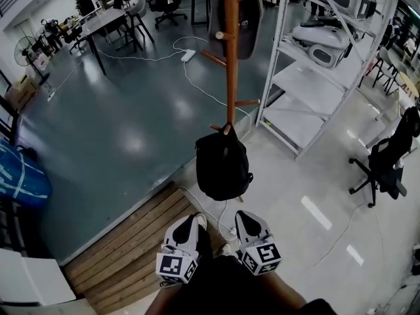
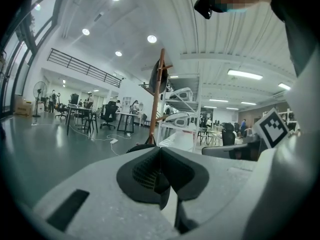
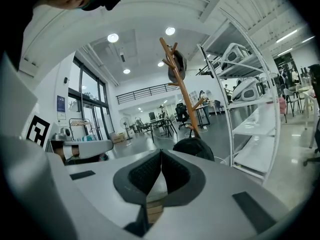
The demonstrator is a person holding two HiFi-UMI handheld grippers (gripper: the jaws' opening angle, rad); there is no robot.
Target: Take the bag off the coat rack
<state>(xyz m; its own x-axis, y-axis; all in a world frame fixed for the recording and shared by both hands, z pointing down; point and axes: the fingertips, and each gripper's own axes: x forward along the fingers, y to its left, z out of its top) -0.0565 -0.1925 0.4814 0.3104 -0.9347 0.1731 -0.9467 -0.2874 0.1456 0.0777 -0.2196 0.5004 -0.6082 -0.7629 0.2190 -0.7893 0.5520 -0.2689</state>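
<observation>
Hanging upright, the bag (image 1: 223,163) is carried by its top loop on a low peg of the coat rack (image 1: 230,44), its long axis running straight down from that peg. It is seen ahead of both claws and apart from them, centred between the left gripper (image 1: 190,227) and the right gripper (image 1: 244,223), the right judged slightly nearer. Both pairs of jaws are clenched on nothing, and the bag is not touched

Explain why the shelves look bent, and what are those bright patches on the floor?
Head view: the wide lens bows the white shelf rack and leans the coat rack; ceiling lights glare off the glossy floor. Left gripper view and right gripper view: a dark round border rings each picture, and straight posts curve near the edges.
</observation>
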